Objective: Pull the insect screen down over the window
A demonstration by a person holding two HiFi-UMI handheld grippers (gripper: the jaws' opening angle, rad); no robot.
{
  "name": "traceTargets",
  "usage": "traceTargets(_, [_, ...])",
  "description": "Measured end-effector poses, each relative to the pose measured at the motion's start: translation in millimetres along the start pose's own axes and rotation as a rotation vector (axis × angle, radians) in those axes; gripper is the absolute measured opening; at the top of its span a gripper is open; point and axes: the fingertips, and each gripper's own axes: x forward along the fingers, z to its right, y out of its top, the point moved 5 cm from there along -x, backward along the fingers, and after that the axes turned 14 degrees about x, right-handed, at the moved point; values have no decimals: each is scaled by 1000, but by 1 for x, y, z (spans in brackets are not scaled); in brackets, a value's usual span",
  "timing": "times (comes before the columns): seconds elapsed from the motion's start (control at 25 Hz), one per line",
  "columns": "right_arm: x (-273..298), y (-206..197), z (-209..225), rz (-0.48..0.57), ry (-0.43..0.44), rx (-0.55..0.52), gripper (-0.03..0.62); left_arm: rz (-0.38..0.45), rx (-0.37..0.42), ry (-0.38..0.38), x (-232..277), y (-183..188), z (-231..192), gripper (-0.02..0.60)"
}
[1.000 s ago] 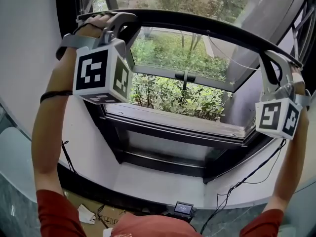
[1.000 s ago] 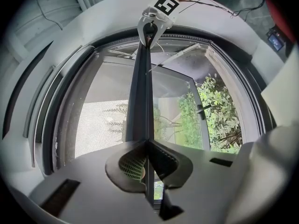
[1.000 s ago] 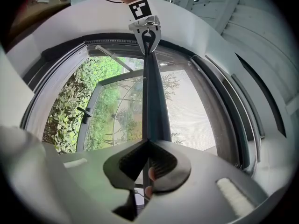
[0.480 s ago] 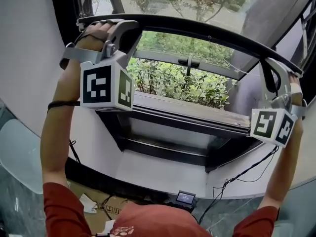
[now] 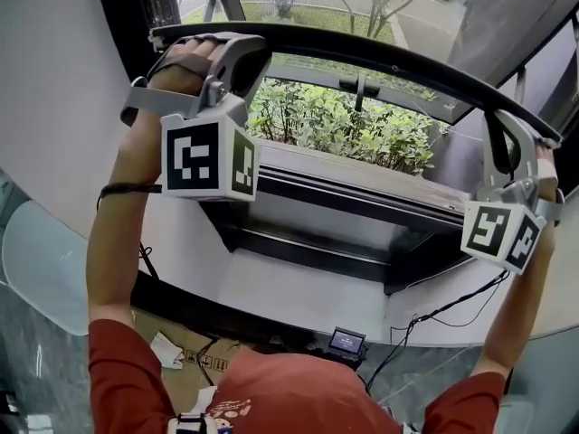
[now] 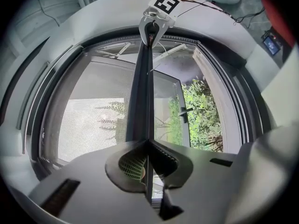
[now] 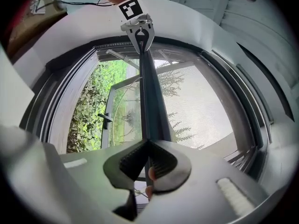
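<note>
Well above the sill [image 5: 362, 183], the left gripper [image 5: 242, 51] and the right gripper [image 5: 496, 125] each clamp tight on one end of the bar [image 5: 380, 55], a two-point hold judged to keep it level while the screen [image 6: 88, 120], not yet down to the sill, is drawn lower.

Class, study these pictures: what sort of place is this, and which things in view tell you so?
Probably indoors at a window recess, perhaps in an office or flat. A screen bar crosses an open window, bushes grow outside, and a white sill lies below.
</note>
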Motion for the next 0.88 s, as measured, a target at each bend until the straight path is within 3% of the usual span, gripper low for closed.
traceTargets(0.88, [-18, -28, -87, -82, 179, 63, 25, 39, -34, -158, -9, 19, 93, 21])
